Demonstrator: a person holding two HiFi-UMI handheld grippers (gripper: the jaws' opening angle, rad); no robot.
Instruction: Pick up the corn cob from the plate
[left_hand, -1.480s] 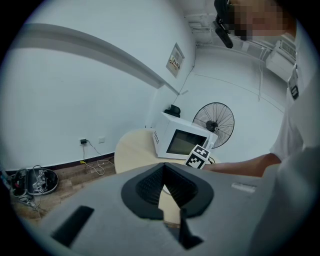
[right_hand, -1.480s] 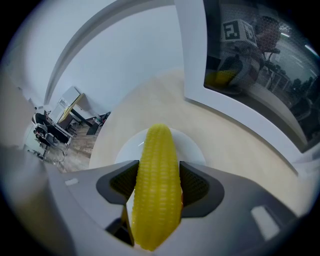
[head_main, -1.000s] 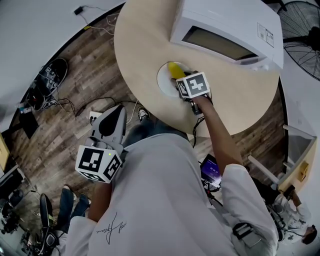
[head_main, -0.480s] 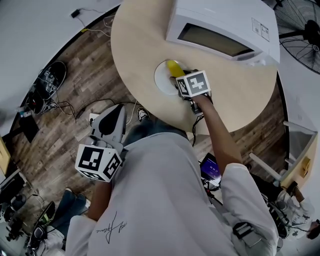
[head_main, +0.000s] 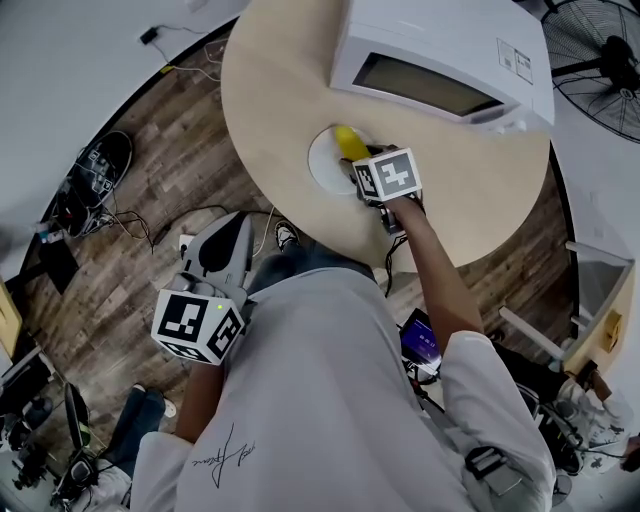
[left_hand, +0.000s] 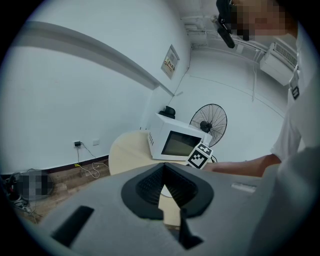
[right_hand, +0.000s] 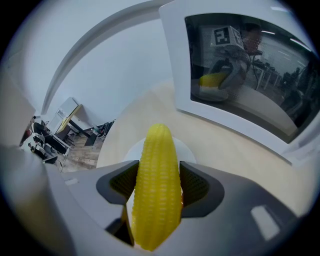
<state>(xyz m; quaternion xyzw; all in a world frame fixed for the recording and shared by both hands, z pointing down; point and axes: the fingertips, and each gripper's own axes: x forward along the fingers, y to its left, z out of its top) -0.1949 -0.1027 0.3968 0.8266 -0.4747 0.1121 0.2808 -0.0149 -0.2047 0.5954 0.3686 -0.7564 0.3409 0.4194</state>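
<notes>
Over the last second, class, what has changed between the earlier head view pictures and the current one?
Nothing has visibly moved. The right gripper stays shut on the corn cob over the plate on the table, in front of the microwave. The left gripper stays shut and empty, held low, away from the table.

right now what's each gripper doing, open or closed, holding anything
left gripper: closed, nothing between its jaws.
right gripper: closed on the corn cob.
</notes>
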